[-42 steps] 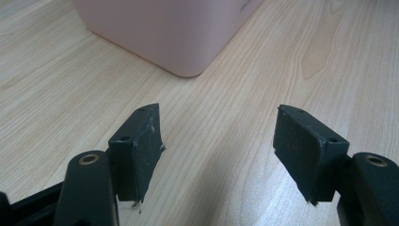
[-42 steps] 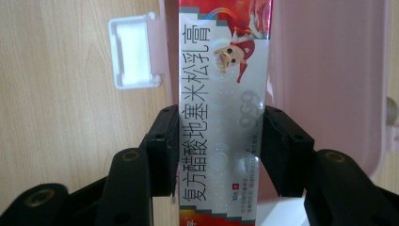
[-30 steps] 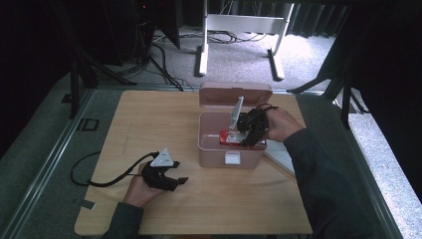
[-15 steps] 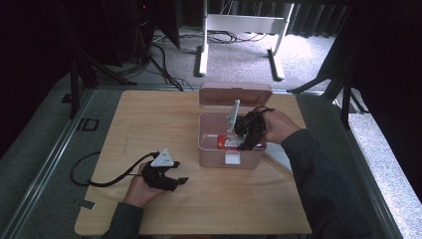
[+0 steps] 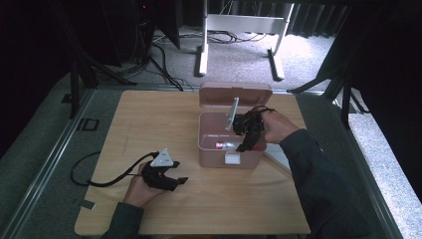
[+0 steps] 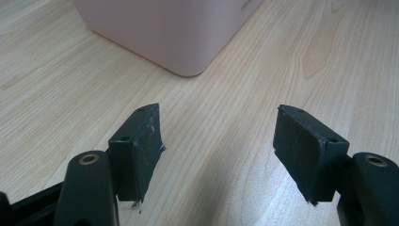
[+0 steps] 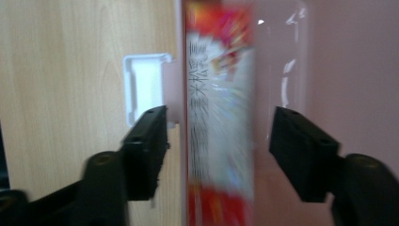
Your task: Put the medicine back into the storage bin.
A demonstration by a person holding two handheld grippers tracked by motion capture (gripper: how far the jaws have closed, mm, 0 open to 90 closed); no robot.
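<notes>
- A red and white packet (image 7: 220, 117) lies inside the pink box (image 5: 211, 149), against the box's near wall; its printing is too blurred in the right gripper view to read.
- In the high view the same packet shows as a small red and white patch (image 5: 225, 145) low in the box, just behind the white latch (image 5: 232, 158) on the front wall.
- The pink box stands near the middle of the wooden table (image 5: 149, 114), a little toward the right, with its lid (image 5: 235, 92) swung open and leaning back at the far side.
- The right gripper (image 5: 247, 142) reaches down into the box from its right side, held in the person's right hand (image 5: 276, 126).
- In the right gripper view its jaws stand apart, one on each side of the packet; the left jaw sits over the box's wall by the latch (image 7: 143, 87), and a gap shows between the right jaw and the packet. Nothing is clamped.
- A grey plate (image 5: 232, 113) on this gripper stands up over the box's opening.
- The left gripper (image 5: 174, 180) rests low on the table, well apart from the box, toward the front left, held in the left hand (image 5: 140, 188).
- Its jaws are spread wide over bare wood with nothing between them; a corner of the pink box (image 6: 169, 33) lies ahead of them.
- A black cable (image 5: 94, 179) trails from the left gripper across the table toward the left edge.
</notes>
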